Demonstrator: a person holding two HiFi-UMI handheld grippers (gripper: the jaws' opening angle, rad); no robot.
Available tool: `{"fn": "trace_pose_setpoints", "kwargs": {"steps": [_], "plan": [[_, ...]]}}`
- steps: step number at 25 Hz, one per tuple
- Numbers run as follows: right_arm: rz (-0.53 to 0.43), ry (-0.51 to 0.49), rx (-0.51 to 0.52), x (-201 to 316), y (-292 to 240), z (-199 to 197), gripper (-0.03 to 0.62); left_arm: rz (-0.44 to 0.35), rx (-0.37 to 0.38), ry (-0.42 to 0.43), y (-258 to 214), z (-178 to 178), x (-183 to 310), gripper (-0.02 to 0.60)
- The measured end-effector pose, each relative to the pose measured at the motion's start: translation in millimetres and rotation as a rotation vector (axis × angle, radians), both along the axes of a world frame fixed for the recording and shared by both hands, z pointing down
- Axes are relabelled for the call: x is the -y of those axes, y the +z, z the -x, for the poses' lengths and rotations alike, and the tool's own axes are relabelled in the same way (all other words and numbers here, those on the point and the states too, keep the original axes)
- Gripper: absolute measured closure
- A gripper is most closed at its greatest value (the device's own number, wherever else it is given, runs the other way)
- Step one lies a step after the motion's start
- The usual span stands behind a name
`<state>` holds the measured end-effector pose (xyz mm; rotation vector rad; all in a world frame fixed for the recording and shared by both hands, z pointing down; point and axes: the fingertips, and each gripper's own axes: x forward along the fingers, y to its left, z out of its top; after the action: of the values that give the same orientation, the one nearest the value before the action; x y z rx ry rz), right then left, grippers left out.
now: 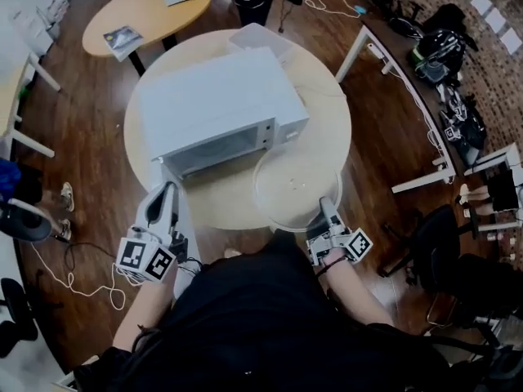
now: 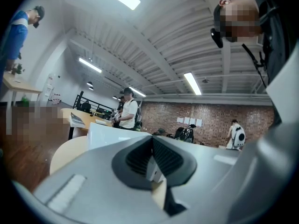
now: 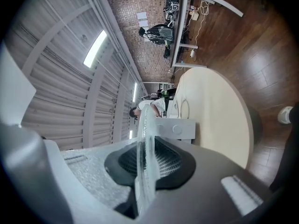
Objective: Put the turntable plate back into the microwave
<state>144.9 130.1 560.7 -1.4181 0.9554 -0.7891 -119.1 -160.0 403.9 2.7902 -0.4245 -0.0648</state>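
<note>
The right gripper (image 1: pixel 325 208) is closed on the near rim of the glass turntable plate (image 1: pixel 290 188). Its own view shows the pads pressing on the glass, seen edge-on. The plate lies flat over the front edge of the round table (image 1: pixel 327 113) and extends from the jaws toward the microwave (image 1: pixel 216 100). The relation that matters is that the dark front opening faces the person but sits ahead and to the left of the plate, which is lined up more with the oven's right front corner. In my judgement the plate must travel leftward as well as forward, staying level, to enter squarely. The right hand is the nearer and the only one carrying it. The left gripper (image 1: pixel 167 196) hangs at the oven's left front corner with its jaws together (a white sliver shows in the slit, and whether it is pinched cannot be determined). It stands well apart from the plate.
</note>
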Motion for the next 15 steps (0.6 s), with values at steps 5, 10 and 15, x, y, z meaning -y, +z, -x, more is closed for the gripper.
{"fn": "trace_pose_setpoints", "kwargs": {"steps": [5, 10, 15], "plan": [[0.003, -0.060, 0.015, 16, 1, 10, 0.554, -0.006, -0.002, -0.033, -7, 10, 0, 0.577], [-0.005, -0.102, 0.026, 35, 0, 22, 0.554, -0.018, 0.004, -0.050, -10, 19, 4, 0.577], [-0.004, -0.137, 0.030, 44, 2, 26, 0.554, -0.007, 0.002, -0.075, -9, 25, 6, 0.577]]}}
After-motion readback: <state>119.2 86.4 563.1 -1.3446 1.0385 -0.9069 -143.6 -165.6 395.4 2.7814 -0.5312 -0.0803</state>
